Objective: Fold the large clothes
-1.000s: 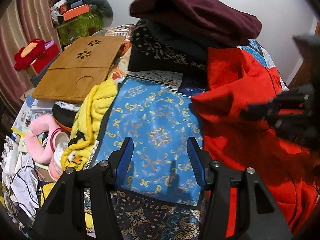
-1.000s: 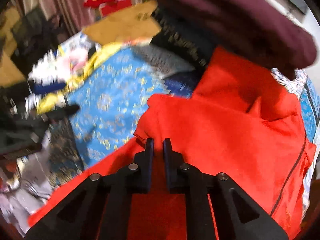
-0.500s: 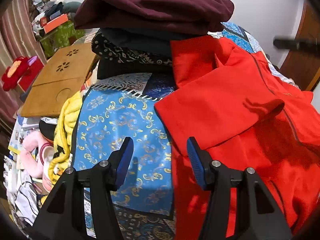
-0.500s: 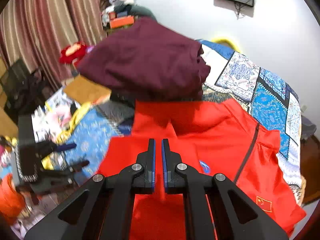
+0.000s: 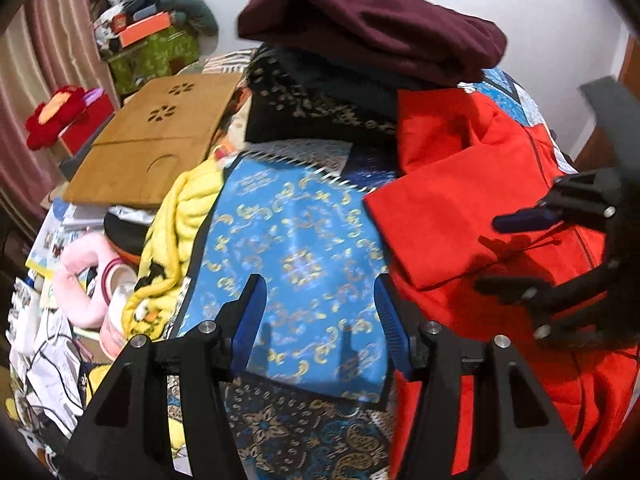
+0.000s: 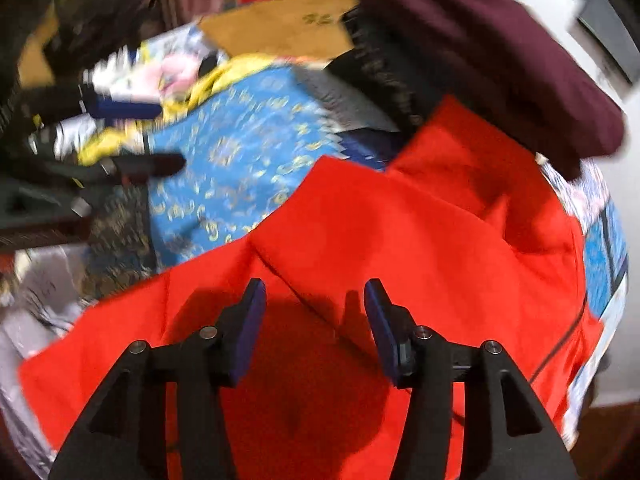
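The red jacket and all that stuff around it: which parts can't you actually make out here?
- Red jacket: near part hidden behind the right gripper, whose jaws are opening, nothing between them; right wrist view.
- Clothes under the maroon garment: mostly covered by it; left wrist view.
- Clutter beside the blue patterned cloth: motion-blurred; right wrist view.
- Bedspread's lower part: behind the left gripper.

Red jacket (image 5: 460, 216) — one; grippers — two.

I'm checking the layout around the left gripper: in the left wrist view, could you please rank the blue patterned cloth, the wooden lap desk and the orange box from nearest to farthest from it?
Measured from the left gripper:
1. Blue patterned cloth: directly beneath and ahead of the open jaws.
2. Wooden lap desk: farther back, to the left.
3. Orange box: farthest, on the green box by the wall, upper left.
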Motion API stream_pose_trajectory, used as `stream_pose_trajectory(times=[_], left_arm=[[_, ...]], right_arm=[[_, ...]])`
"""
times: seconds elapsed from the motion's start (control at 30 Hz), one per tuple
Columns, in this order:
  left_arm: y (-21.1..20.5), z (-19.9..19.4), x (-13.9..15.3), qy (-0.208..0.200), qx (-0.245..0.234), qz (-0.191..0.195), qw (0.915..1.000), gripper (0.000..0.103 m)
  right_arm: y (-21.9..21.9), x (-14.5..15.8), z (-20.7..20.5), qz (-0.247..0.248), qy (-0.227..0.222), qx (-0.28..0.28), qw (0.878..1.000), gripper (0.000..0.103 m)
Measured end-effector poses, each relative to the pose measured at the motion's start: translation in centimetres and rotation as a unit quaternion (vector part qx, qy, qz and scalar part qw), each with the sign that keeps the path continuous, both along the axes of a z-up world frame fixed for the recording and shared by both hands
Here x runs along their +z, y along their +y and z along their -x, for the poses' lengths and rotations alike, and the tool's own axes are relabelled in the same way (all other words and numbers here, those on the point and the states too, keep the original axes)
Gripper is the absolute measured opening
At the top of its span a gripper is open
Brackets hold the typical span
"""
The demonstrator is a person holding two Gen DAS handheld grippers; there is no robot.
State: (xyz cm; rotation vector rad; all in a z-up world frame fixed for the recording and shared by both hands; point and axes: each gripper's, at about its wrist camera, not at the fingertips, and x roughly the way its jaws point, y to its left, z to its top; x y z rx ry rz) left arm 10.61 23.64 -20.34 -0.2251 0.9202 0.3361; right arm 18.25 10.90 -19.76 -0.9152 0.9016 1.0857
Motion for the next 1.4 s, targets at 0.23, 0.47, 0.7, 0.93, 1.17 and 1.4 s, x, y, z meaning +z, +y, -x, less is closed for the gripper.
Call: stream_pose_trajectory(times=[0.23, 0.47, 0.7, 0.93, 1.17, 1.4], left_arm=[[1.3, 0.8, -1.6, 0.013, 0.017, 0.011, 0.9997, 0.055], [1.6, 0.6, -2.0, 0.015, 0.018, 0.015, 0.9996, 0.055], [0.6, -0.7, -1.7, 0.017, 0.000, 0.010, 0.9998, 0.055], [-2.2, -4.3, -1.1, 0.020, -0.052, -0.011, 0.9984, 0.055], [-5.1, -8.6, -3.2, 0.061, -0.090, -0.006, 0.9940, 0.056], [-5.7, -10.9, -4.0, 0.062, -0.066, 0.004, 0.9959, 0.056]], right_arm=[[3.5, -4.8, 1.1, 0.077, -0.049, 0.038, 0.995, 0.047], [4.2, -4.4, -0.4, 0.030, -0.034, 0.011, 0.999, 0.010], [1.3, 1.4, -3.4, -0.103, -0.015, -0.093, 0.990, 0.005], [-7.2, 10.7, -8.6, -0.258, -0.020, -0.227, 0.939, 0.005], [-14.7, 14.4, -11.4, -0.343, -0.036, -0.327, 0.880, 0.005], [-22.4, 14.1, -13.2, -0.367, -0.046, -0.423, 0.827, 0.005]])
